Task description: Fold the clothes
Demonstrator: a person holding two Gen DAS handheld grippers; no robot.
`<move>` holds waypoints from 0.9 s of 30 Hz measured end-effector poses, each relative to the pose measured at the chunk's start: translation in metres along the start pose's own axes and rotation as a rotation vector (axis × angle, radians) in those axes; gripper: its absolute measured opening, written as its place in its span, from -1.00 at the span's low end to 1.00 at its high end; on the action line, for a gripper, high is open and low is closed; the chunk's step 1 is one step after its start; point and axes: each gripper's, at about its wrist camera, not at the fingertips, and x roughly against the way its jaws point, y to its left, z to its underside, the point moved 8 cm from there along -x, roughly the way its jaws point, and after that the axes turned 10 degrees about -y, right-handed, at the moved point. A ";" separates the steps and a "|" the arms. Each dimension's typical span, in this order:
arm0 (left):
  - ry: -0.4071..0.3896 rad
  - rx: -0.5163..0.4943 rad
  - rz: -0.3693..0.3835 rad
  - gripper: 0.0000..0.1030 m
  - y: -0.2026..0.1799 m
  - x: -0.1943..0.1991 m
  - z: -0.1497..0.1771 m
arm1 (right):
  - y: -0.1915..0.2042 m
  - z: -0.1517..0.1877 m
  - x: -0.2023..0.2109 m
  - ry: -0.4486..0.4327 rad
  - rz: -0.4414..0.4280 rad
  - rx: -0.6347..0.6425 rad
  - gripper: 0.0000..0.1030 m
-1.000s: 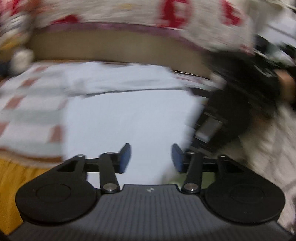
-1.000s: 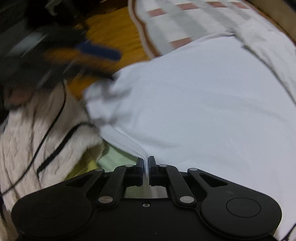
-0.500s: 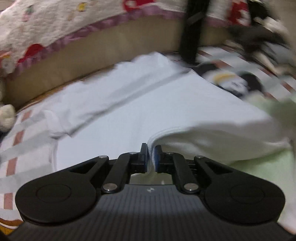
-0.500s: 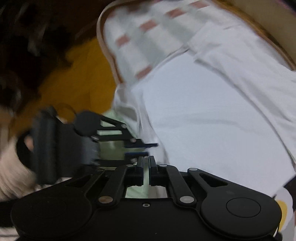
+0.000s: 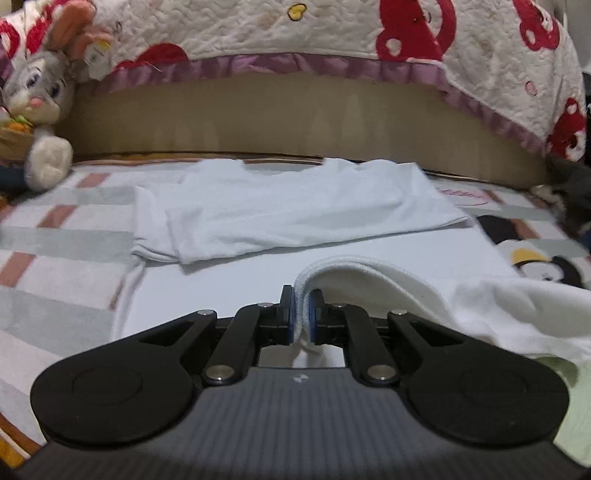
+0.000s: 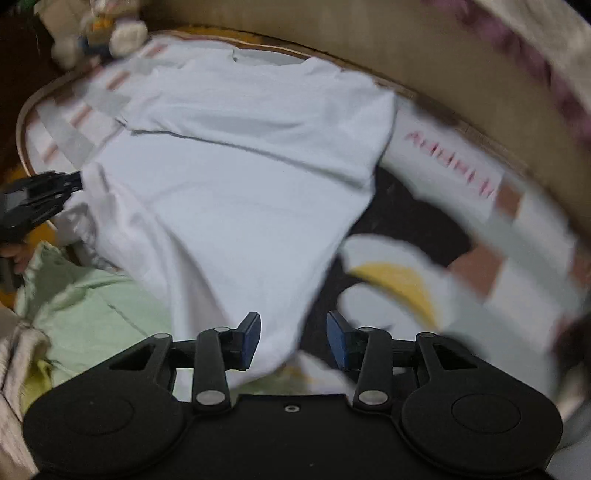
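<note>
Starting at the far left of my left view, a stuffed rabbit [image 5: 35, 96] sits well off to the left of my fingers, propped against the bed's padded side under a red-and-white quilt [image 5: 332, 29]; neither is in my way.

Ahead of the left gripper [image 5: 302, 314] the white shirt [image 5: 295, 210] lies spread on the checked blanket [image 5: 55, 240], with one sleeve already turned in across the chest. I have the left fingers [image 5: 288, 314] pinched tight on the shirt's near hem, which rises between them in a thick doubled lip and arches away to my right. I judge I hold it there so the lower part can be carried forward over the body without the cloth sliding.

In the right view, which is blurred, the left gripper [image 6: 40, 199] shows at the far left edge, gripping the shirt's corner. The shirt [image 6: 240, 184] fills the space ahead of my right fingers, collar at the far end. A pale green cloth [image 6: 92, 314] lies to the left of those fingers, partly under the shirt's edge.

The right gripper [image 6: 293, 339] stands wide open with nothing in it, blue pads apart, the hem just ahead and between them. I take it that the right side is free to find a new hold on the hem. To the right, the blanket's penguin print [image 6: 399, 280] shows where the shirt ends.
</note>
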 end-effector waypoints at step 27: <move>-0.069 0.289 -0.208 0.53 0.077 0.064 -0.020 | 0.304 -0.004 -0.064 -0.382 -0.242 0.496 0.07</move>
